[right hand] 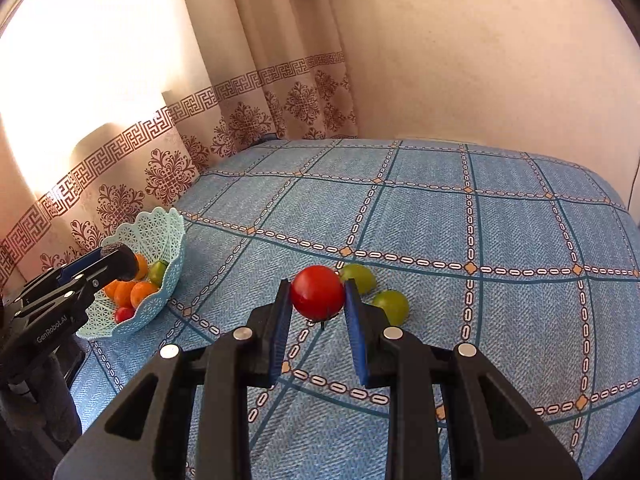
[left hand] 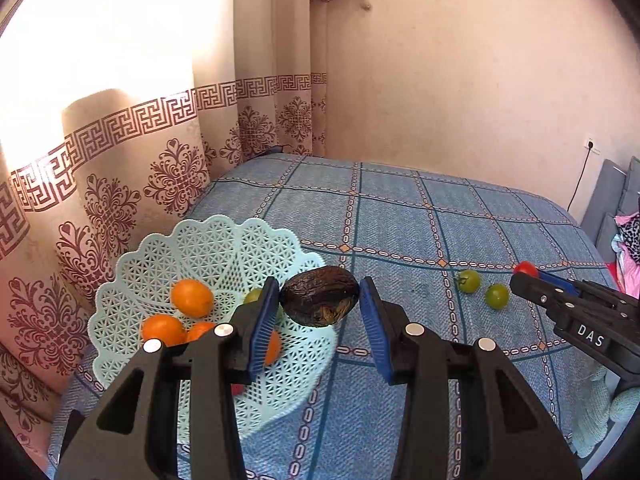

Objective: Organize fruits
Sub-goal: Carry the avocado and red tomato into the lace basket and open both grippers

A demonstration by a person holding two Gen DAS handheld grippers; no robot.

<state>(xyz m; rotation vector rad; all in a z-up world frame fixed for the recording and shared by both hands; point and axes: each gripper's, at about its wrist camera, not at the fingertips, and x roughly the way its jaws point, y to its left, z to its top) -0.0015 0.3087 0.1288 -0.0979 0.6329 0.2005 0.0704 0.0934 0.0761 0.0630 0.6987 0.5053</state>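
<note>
A dark wrinkled fruit (left hand: 319, 300) sits between the blue pads of my left gripper (left hand: 319, 286), which is shut on it just above the near right rim of the mint lattice basket (left hand: 208, 232). Several oranges (left hand: 192, 298), a green fruit (left hand: 253, 296) and a small red one (left hand: 237, 390) lie in the basket. My right gripper (right hand: 316, 288) is shut on a red tomato (right hand: 317, 292), low over the blue checked bedspread (right hand: 500, 232). Two green tomatoes (right hand: 360, 276) (right hand: 392, 304) rest just behind it. The left gripper (right hand: 120, 258) shows over the basket (right hand: 160, 220) in the right wrist view.
A patterned curtain (left hand: 120, 184) hangs along the bed's left side right behind the basket. A pink wall backs the bed. A grey cushion (left hand: 612, 200), bright clothing and a wall socket with a cable (left hand: 580, 184) are at the far right. Open bedspread stretches behind the tomatoes.
</note>
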